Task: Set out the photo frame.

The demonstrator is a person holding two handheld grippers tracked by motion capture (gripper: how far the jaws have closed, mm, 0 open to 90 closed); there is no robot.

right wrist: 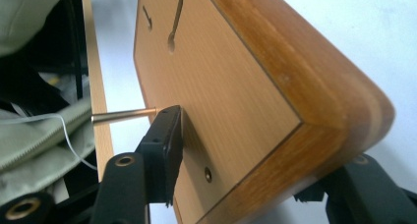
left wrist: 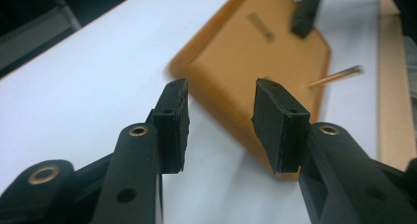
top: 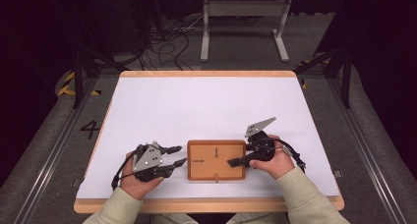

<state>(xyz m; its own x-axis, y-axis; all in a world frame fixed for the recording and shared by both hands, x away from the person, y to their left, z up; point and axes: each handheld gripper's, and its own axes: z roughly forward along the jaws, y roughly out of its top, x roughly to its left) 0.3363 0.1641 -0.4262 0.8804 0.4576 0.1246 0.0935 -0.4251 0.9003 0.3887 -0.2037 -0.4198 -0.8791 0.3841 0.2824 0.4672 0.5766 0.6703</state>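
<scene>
While the wooden board (top: 216, 160) lies flat near the front edge of the white table (top: 196, 101), slightly right of the middle, it is flanked by both hand-held grippers. The board is seen in the high view as a rectangular, rounded-cornered block with a lighter inset face, two dark slots cut into that face, and a thin pin (top: 216, 177) projecting from its near edge. The left gripper (top: 178, 155) is held just left of the board, apart from it, with its jaws spread and nothing between them (in the left gripper view the two black pads (left wrist: 172, 121) stand clear of each other, with bare table and the blurred board (left wrist: 255, 71) beyond them). The right gripper (top: 235, 161) is laid over the board's right end from the right, one jaw reaching across the top face. In the right gripper view the right-hand corner of the board (right wrist: 275, 101) is seen between the jaws: one pad (right wrist: 164, 150) lies over the lighter face, beside a small screw hole (right wrist: 208, 174), while the other jaw is set under the rounded outer edge. Whether the pads actually press on the wood cannot be told. The metal pin (right wrist: 123, 116) is seen jutting from the board's edge toward the table's wooden rim (right wrist: 96, 86), with a pale green sleeve (right wrist: 29, 13) behind it.
</scene>
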